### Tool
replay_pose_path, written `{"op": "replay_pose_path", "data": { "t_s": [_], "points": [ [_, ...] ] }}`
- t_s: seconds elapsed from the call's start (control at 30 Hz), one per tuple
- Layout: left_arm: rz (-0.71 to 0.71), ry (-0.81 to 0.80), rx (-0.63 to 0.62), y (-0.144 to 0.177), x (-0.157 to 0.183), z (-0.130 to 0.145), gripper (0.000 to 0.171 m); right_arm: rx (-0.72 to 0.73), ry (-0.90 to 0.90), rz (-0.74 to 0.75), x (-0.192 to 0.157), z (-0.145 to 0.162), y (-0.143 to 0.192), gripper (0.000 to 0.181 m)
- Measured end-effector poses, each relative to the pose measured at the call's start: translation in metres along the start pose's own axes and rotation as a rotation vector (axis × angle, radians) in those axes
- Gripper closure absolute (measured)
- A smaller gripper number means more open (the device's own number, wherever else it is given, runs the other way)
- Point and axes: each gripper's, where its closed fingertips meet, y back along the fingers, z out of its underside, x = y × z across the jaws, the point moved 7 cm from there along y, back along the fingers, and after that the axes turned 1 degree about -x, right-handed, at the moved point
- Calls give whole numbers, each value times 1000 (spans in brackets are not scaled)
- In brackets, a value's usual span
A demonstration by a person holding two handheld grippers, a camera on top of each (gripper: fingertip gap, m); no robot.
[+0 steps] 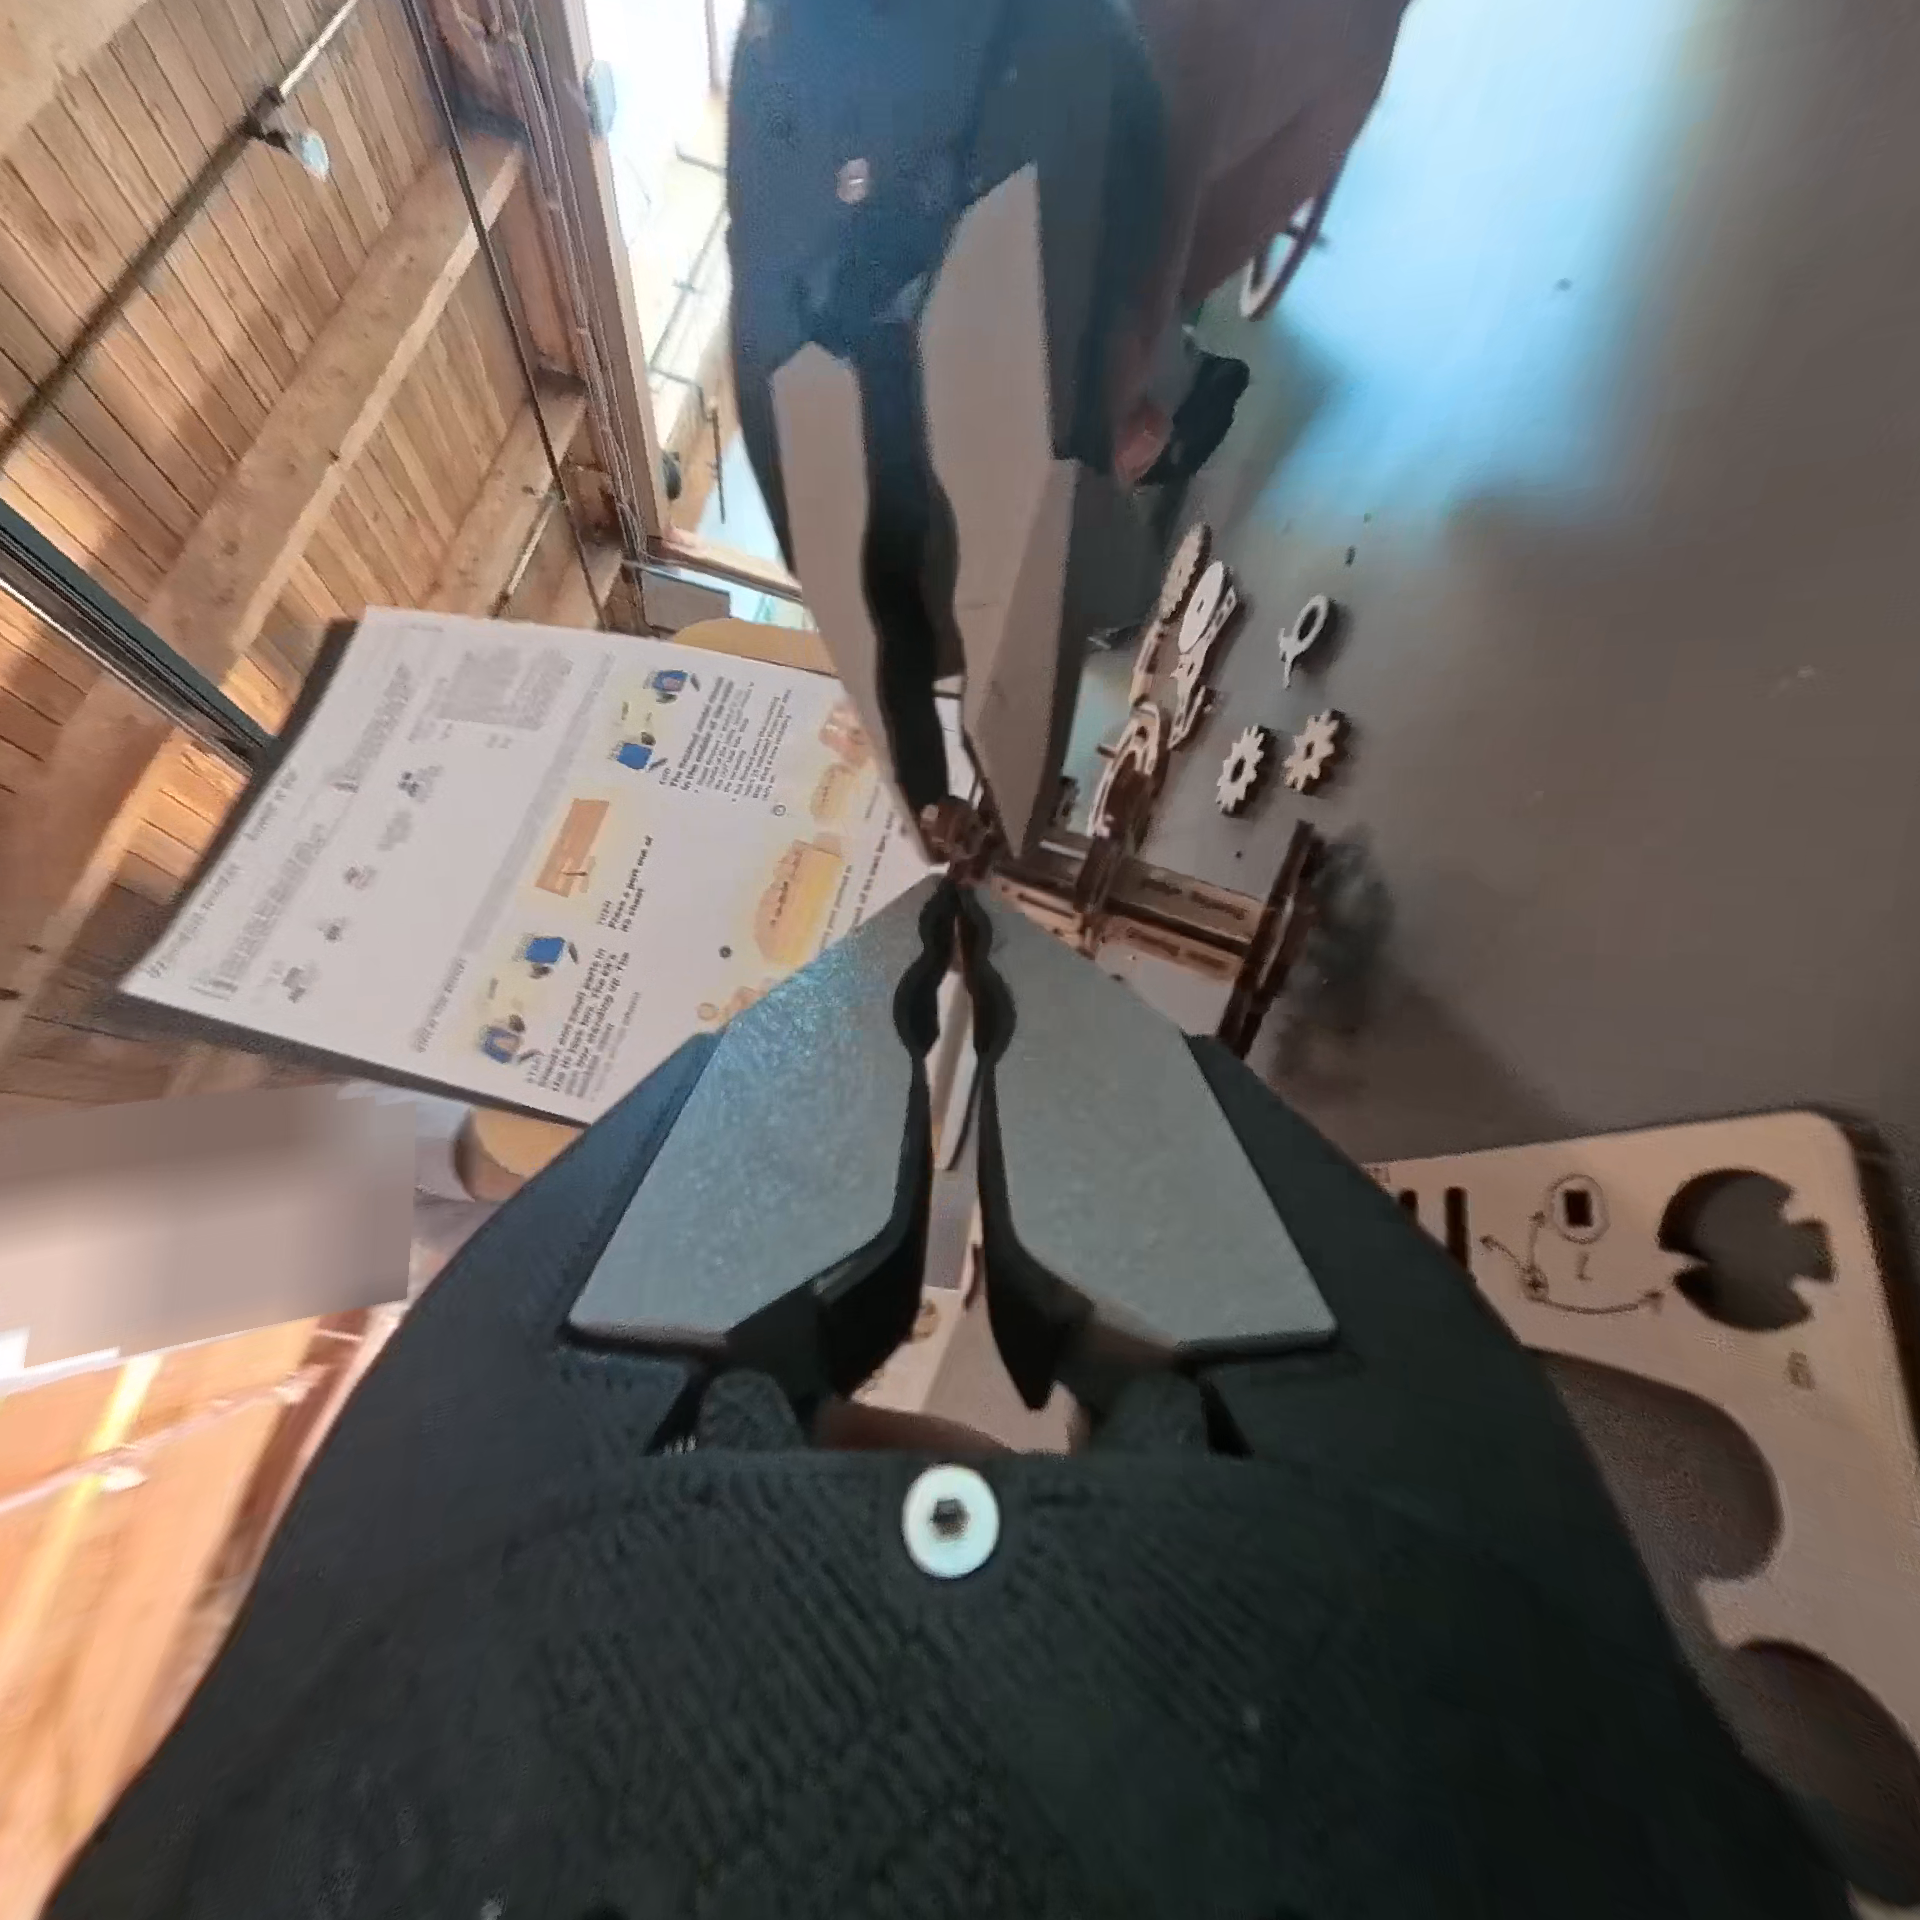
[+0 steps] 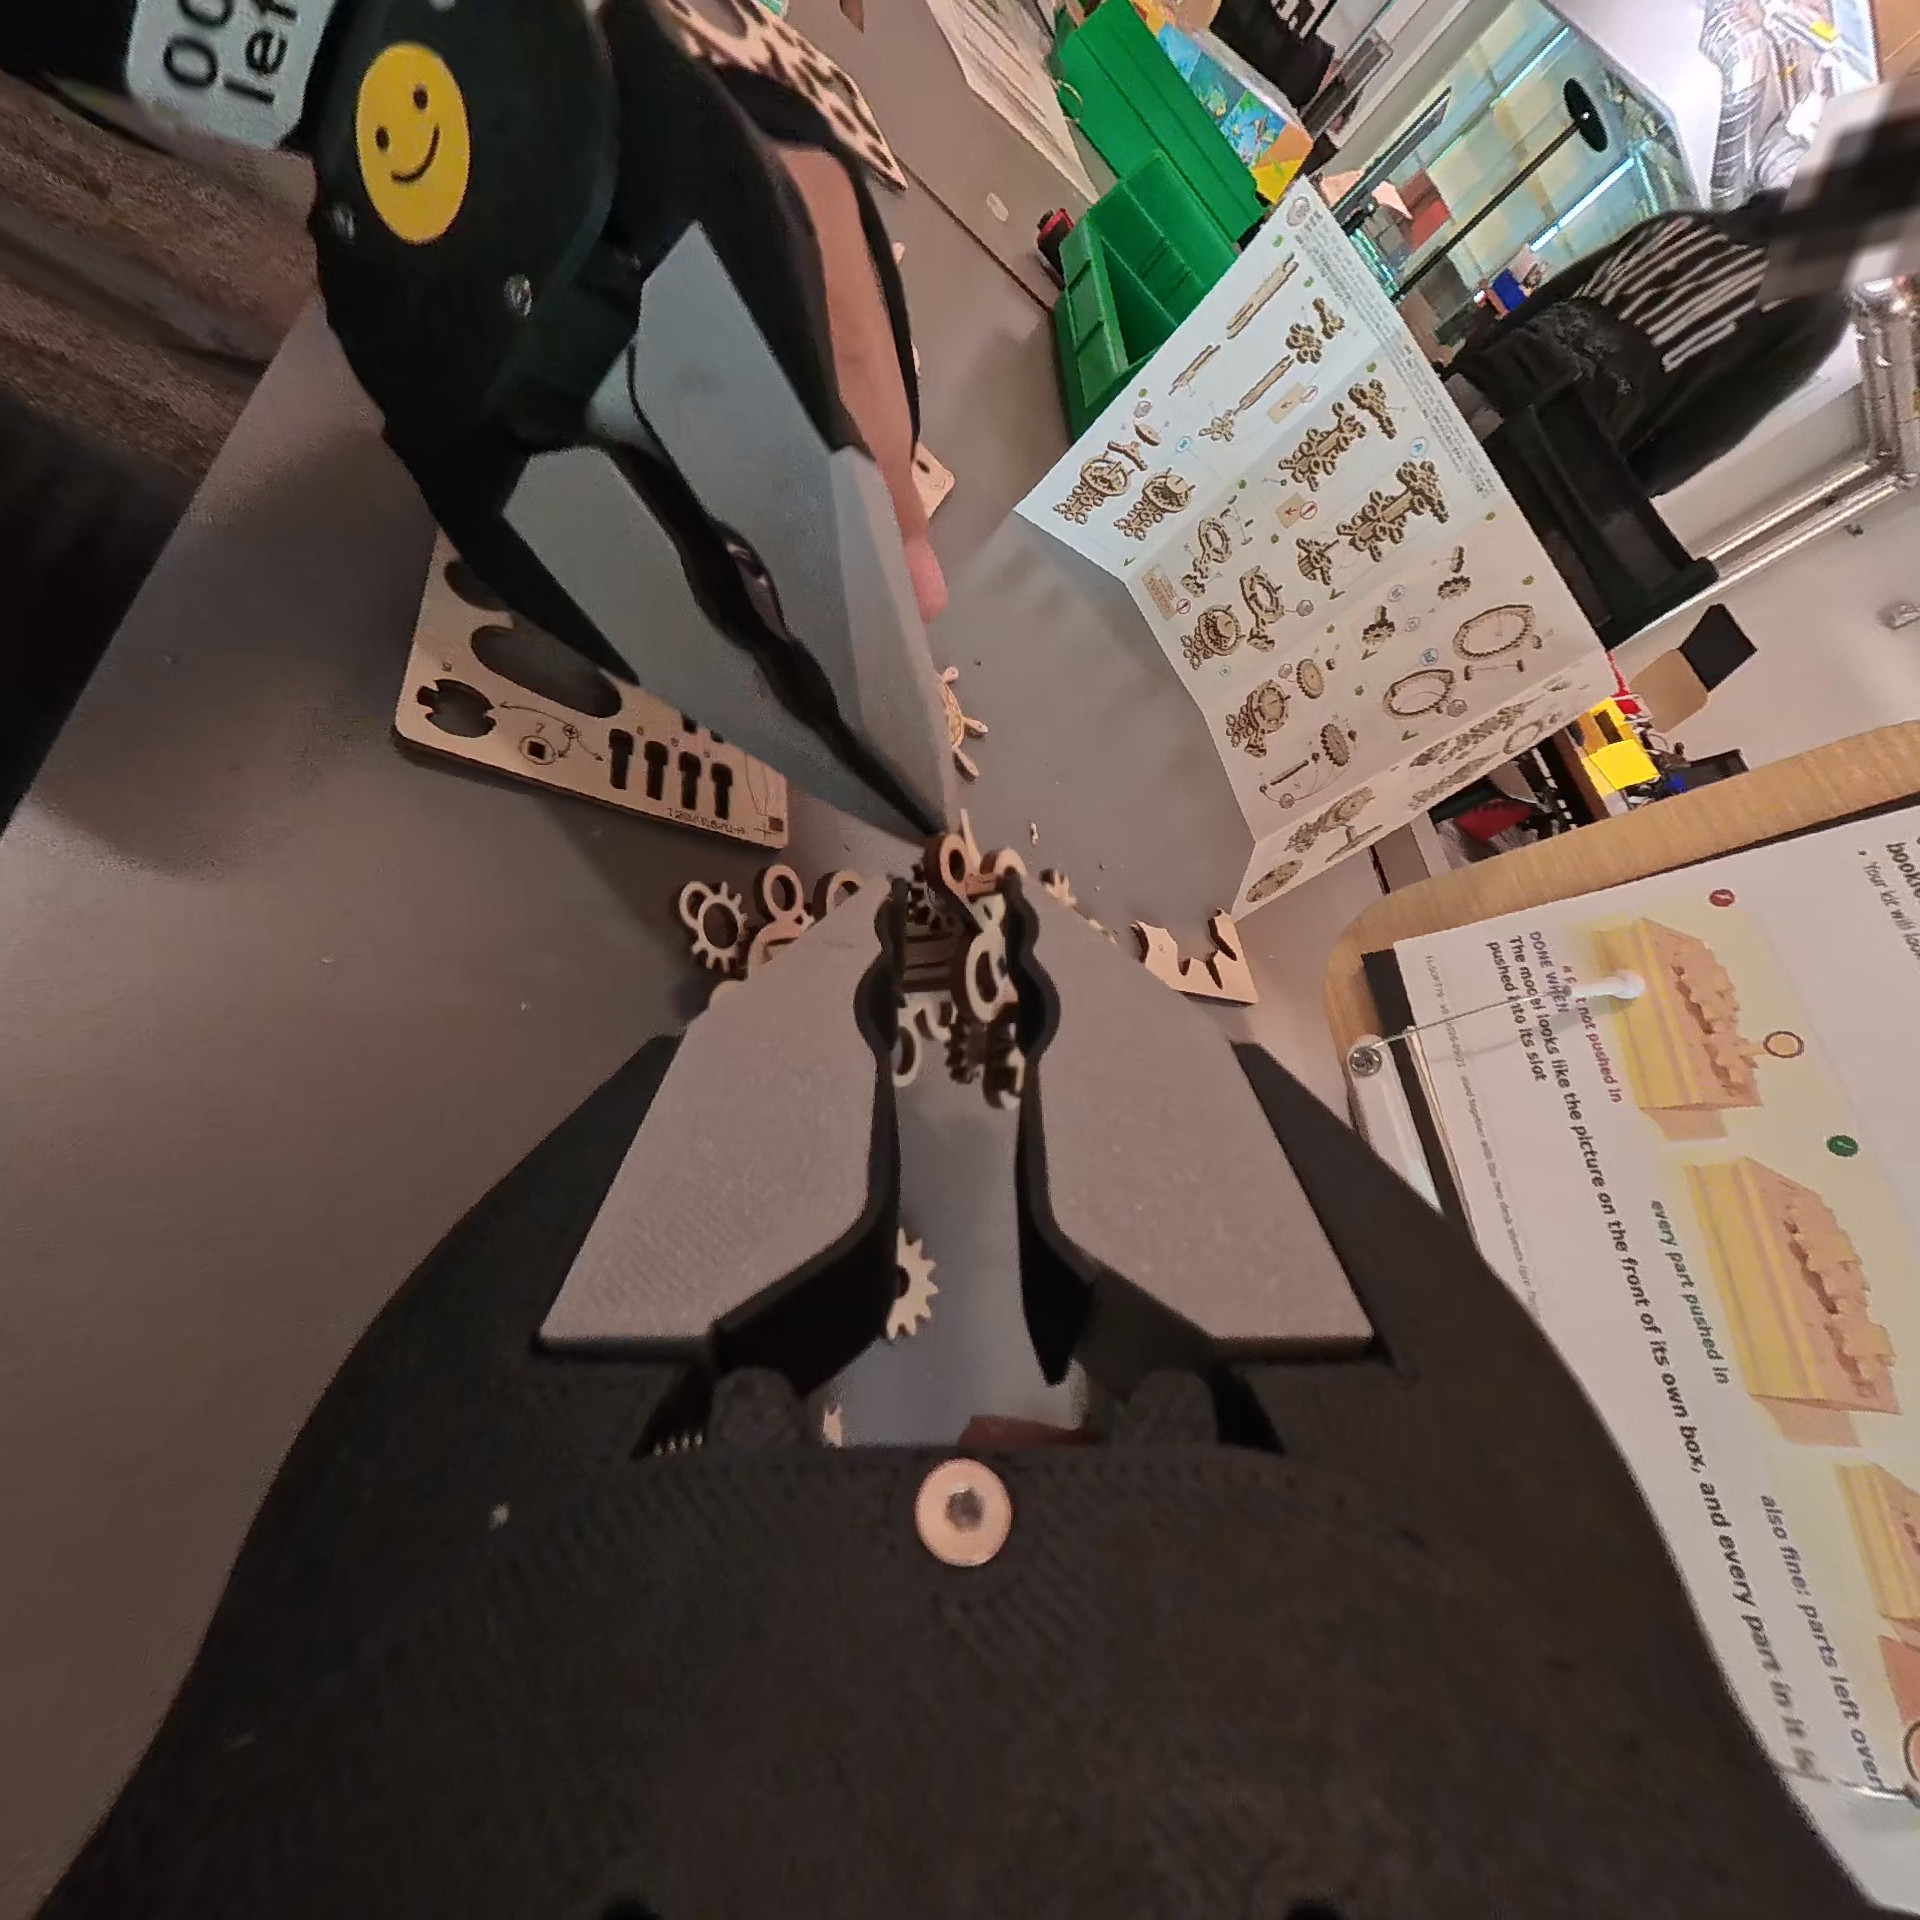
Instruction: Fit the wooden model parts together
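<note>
My right gripper (image 2: pixel 961 935) is shut on a small wooden gear assembly (image 2: pixel 956 966) and holds it above the grey table (image 2: pixel 260 1039). In the left wrist view the right gripper (image 1: pixel 961 821) comes down from above with the dark assembly (image 1: pixel 961 836) at its tips. My left gripper (image 1: pixel 958 909) is shut, its tips right against the assembly's end. In the right wrist view the left gripper (image 2: pixel 940 821) reaches in from the upper left and meets the top of the assembly. A thin pale sliver (image 2: pixel 966 831) shows at its tips; I cannot tell whether it is gripped.
A wooden sheet with cut-outs (image 2: pixel 582 727) lies on the left. Loose gears (image 2: pixel 717 925) and a toothed piece (image 2: pixel 1195 961) lie near the grippers, with more gears (image 1: pixel 1242 769) in the left wrist view. A folded instruction booklet (image 2: pixel 1330 582), a clipboard sheet (image 2: pixel 1662 1195) and green bins (image 2: pixel 1132 260) lie to the right. Only a small space, under 4 cm, lies between the two pairs of fingers.
</note>
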Motion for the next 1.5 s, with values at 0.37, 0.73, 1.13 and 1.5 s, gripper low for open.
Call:
{"op": "replay_pose_path", "data": {
  "t_s": [0.37, 0.73, 1.13, 1.5],
  "points": [
    [111, 363, 49, 1, -10, 5, 161, 14, 7, 26, 2, -3, 3, 167],
    [164, 750, 41, -4, -29, 12, 153, -12, 46, 75, 2, -5, -1, 167],
    [284, 936, 80, -5, -33, 13, 152, -59, 117, 142, 2, -6, -7, 167],
    [335, 942, 38, -12, -29, 15, 154, -110, 171, 194, 4, -4, -13, 167]
  ]
}}
